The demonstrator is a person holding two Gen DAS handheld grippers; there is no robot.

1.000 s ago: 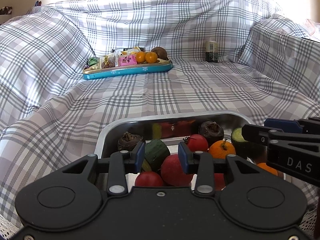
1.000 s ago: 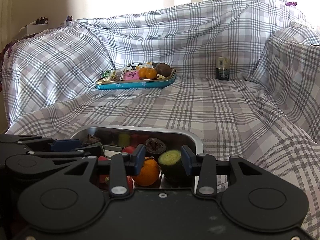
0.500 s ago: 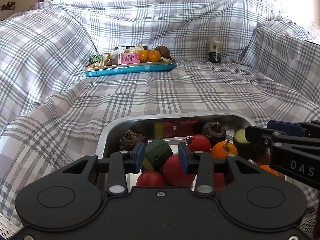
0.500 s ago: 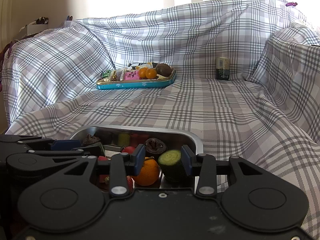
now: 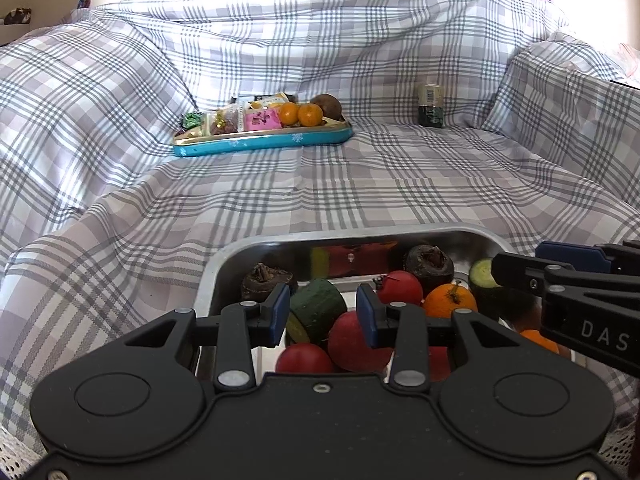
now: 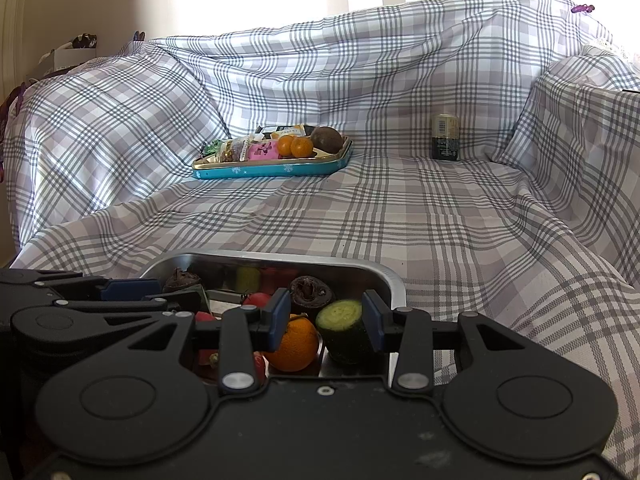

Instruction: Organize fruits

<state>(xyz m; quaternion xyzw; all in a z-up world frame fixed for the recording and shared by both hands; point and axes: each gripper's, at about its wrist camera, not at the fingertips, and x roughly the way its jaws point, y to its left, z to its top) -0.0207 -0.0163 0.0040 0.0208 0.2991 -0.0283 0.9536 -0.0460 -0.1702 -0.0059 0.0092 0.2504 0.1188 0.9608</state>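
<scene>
Both my grippers gape empty over the steel tray (image 5: 224, 256) of fruit, the left gripper (image 5: 318, 312) framing the green cucumber piece (image 5: 318, 308), my right gripper (image 6: 326, 316) nearer the orange (image 6: 294, 344).

In front of me sits a shiny metal tray (image 5: 224, 264) full of fruit. I see red apples (image 5: 356, 340), an orange (image 5: 450, 300), a green cucumber piece (image 5: 318, 308) lying on its side, another piece (image 6: 344, 332) standing up by the tray's right wall, and dark brown round fruits (image 5: 430, 264). Far back, a blue tray (image 5: 260, 142) holds two small oranges (image 5: 300, 114) and one brown fruit (image 5: 328, 105)
</scene>
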